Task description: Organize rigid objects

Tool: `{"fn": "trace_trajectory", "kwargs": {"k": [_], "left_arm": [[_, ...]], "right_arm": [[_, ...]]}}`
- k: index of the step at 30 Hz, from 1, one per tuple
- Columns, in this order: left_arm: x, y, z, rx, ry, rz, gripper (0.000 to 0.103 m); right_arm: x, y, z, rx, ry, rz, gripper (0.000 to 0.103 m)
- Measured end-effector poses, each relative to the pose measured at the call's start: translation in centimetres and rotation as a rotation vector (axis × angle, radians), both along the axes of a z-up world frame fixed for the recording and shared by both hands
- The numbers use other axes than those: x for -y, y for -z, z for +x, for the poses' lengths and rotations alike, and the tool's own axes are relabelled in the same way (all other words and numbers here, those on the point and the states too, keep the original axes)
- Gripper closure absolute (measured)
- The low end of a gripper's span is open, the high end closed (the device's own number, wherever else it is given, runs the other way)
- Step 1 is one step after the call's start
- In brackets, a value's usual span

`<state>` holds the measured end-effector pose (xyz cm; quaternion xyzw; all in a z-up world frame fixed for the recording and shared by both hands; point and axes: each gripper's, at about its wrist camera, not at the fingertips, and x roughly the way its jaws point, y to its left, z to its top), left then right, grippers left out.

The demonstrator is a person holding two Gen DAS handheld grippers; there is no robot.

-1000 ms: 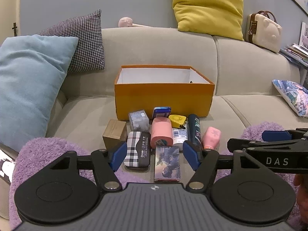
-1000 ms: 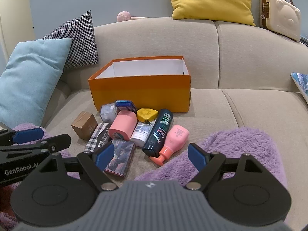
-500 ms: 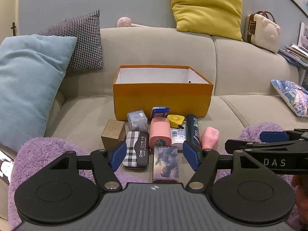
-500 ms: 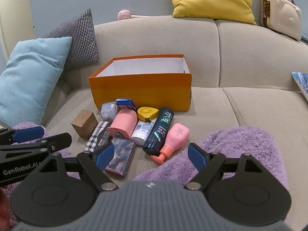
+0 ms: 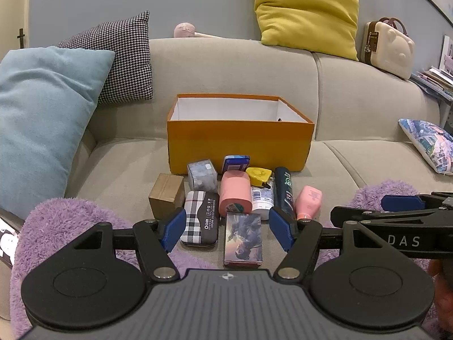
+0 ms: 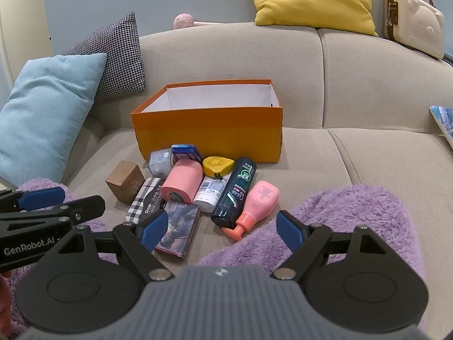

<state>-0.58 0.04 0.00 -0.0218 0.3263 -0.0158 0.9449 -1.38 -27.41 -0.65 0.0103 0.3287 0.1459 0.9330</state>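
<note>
An open orange cardboard box with a white inside (image 5: 240,147) stands on the seat of a beige fabric sofa (image 5: 368,104), its near wall facing the cameras; nothing shows inside it from here; just in front of that wall lies a tight cluster of small rigid things; at the far edge of the cluster, beside the box, are a small grey-blue patterned cube (image 5: 201,174), a blue tin (image 5: 235,163) and a yellow tape measure (image 5: 258,175); to the left, slightly apart, sits a brown cardboard cube (image 5: 167,195); nearer lie a plaid black-and-white case (image 5: 201,217), a pink cylinder on its side (image 5: 235,195), a white tube with a printed label (image 5: 262,198), a dark green bottle lying flat (image 5: 284,194) and, rightmost, a pink pump bottle lying with its pump toward the camera (image 6: 256,206); nearest of all is a flat box with a picture printed on it (image 5: 243,239), touching the pink cylinder's near end; a fluffy purple throw (image 6: 339,215) covers the near seat on both sides; the left gripper (image 5: 227,231) hovers above the near end of the cluster with its blue pads spread wide and nothing between them touching either pad; the right gripper (image 6: 221,230) hangs just to the right of it, likewise spread wide and empty, short of the pink pump bottle; a light blue cushion (image 5: 42,124) and a houndstooth cushion (image 5: 124,56) lean at the left, a yellow cushion (image 5: 307,10) and a cream bear-faced case (image 5: 389,48) sit on the sofa back.
</note>
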Motion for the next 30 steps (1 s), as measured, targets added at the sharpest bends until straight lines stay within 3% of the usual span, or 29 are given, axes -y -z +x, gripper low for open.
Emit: {"fn": "trace_trajectory", "kwargs": {"k": [7, 12, 23, 30], "left_arm": [[0.1, 0.3, 0.0, -0.011, 0.007, -0.009, 0.024], [-0.2, 0.9, 0.6, -0.045, 0.037, -0.056, 0.020], [-1.1, 2.6, 3.4, -0.132, 0.059, -0.112, 0.015], [-2.1, 4.2, 6.3, -0.213, 0.068, -0.184, 0.015]], "right_arm": [[0.0, 0.1, 0.0, -0.006, -0.001, -0.001, 0.019], [-0.3, 0.5, 0.5, -0.031, -0.006, -0.002, 0.021], [-0.9, 2.2, 3.4, -0.116, -0.022, -0.013, 0.046], [-2.1, 3.4, 7.0, -0.196, -0.040, 0.034, 0.052]]}}
